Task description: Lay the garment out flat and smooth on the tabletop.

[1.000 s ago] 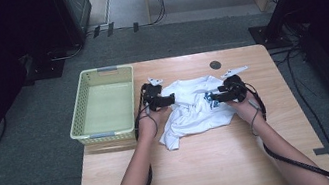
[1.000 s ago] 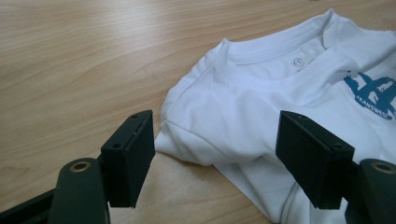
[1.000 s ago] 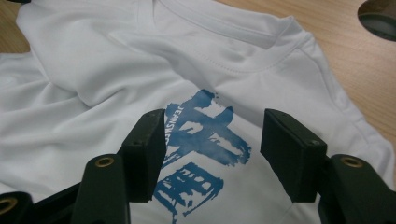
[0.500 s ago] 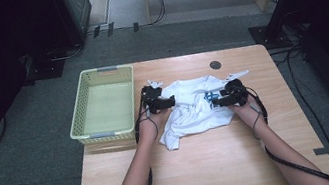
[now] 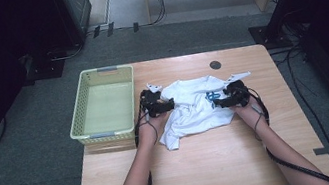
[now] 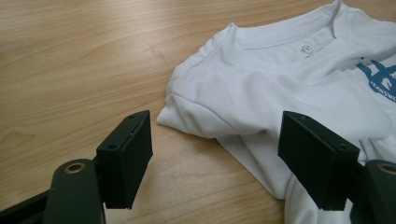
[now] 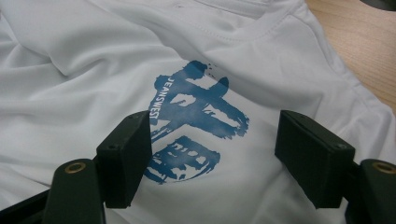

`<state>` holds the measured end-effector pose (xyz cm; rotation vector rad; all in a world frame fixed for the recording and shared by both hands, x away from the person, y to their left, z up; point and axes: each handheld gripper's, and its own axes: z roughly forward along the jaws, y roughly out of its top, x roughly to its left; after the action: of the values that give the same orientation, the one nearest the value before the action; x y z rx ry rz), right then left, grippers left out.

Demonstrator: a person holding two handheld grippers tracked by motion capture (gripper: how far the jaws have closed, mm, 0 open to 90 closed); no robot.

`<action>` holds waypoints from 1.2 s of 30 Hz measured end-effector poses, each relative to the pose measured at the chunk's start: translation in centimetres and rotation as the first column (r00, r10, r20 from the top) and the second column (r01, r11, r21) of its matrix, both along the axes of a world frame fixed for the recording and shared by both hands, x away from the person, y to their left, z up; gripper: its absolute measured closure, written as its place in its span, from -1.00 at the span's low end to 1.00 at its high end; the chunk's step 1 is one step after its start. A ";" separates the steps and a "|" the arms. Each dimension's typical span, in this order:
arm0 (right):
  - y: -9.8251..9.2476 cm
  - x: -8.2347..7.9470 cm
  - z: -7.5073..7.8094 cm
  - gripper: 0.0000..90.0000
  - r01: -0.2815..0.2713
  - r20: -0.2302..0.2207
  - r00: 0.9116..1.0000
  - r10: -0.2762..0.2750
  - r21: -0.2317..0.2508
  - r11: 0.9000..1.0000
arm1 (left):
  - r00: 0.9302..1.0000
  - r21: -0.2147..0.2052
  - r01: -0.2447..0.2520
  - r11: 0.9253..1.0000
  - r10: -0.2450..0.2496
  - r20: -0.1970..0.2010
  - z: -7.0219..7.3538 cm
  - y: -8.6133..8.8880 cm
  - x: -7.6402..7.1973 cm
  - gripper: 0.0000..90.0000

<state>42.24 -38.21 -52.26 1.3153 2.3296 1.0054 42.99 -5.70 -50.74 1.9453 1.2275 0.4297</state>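
Note:
A crumpled white T-shirt (image 5: 195, 110) with a blue print (image 5: 211, 97) lies on the wooden table (image 5: 205, 166). My left gripper (image 5: 170, 104) is at the shirt's left side. In the left gripper view its jaws stand open (image 6: 215, 144) around a folded edge of the shirt (image 6: 280, 88) without pressing it. My right gripper (image 5: 218, 102) is at the shirt's right side. Its jaws (image 7: 215, 140) have just been opening and stand open above the blue print (image 7: 196, 116), with the shirt (image 7: 93, 70) lying under them, not pinched.
A pale green basket (image 5: 78, 118) stands at the table's left edge, beside the left gripper. A dark round cable hole (image 5: 215, 64) sits behind the shirt. Bare tabletop stretches in front of the shirt, crossed by the person's forearms (image 5: 138, 173) and the trailing cables.
The right gripper has eased slightly toward the near edge, and the blue print beside it shows more. The left gripper has kept still.

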 end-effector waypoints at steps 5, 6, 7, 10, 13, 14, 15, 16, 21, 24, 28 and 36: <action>-0.3 0.0 0.0 -0.38 0.006 0.003 1.000 -0.006 0.001 1.000 | 1.000 0.007 0.011 1.000 -0.011 0.005 -0.2 0.0 -0.3 -0.41; -0.3 0.0 0.0 -0.38 0.006 0.003 1.000 -0.006 0.000 1.000 | 1.000 0.007 0.012 1.000 -0.012 0.005 -0.3 -0.1 -0.4 -0.41; -0.3 0.0 0.0 -0.38 0.006 0.004 1.000 -0.006 -0.001 1.000 | 1.000 0.012 0.014 1.000 -0.014 0.005 -0.5 -0.1 -0.4 -0.41; -0.3 0.0 0.0 -0.40 0.008 0.003 1.000 -0.008 0.001 1.000 | 1.000 0.024 0.018 1.000 -0.018 0.004 -0.9 -0.4 -0.3 -0.41; -0.2 0.0 -0.1 -0.41 0.008 0.008 1.000 -0.008 0.000 1.000 | 1.000 0.040 0.012 0.999 -0.011 -0.005 -1.5 -0.7 0.2 -0.41; -0.2 0.0 -0.1 -0.41 0.007 0.012 1.000 -0.007 0.001 1.000 | 1.000 0.038 0.008 0.999 -0.008 -0.005 -1.6 -0.7 0.3 -0.41; -0.2 0.0 -0.1 -0.41 0.007 0.014 1.000 -0.007 0.004 1.000 | 1.000 0.040 0.007 0.999 -0.007 -0.003 -1.7 -0.8 0.4 -0.41; -0.3 -0.1 -0.1 -0.41 0.008 0.014 1.000 -0.008 0.006 1.000 | 1.000 0.047 0.011 0.999 -0.011 -0.001 -1.8 -0.9 0.5 -0.41; -0.3 -0.1 -0.2 -0.41 0.011 0.017 1.000 -0.011 0.013 1.000 | 1.000 0.056 0.007 0.998 -0.007 0.011 -2.0 -1.2 0.8 -0.41; -0.3 -0.2 -0.3 -0.41 0.008 0.021 1.000 -0.008 0.013 1.000 | 1.000 0.074 0.013 0.997 -0.015 0.021 -2.1 -1.3 0.9 -0.41; -0.5 -0.3 -0.3 -0.41 0.010 0.032 0.999 -0.010 0.003 1.000 | 0.999 0.097 0.014 0.995 -0.017 0.027 -2.1 -1.2 0.9 -0.52; -1.6 -0.5 -0.4 -0.41 0.024 0.035 0.999 -0.024 0.005 1.000 | 0.999 0.112 0.001 0.994 -0.005 0.037 -2.1 -0.6 0.9 -0.52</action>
<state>41.74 -39.78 -52.61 1.3142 2.2819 1.0191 43.94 -6.29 -52.81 2.0237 1.1988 0.5412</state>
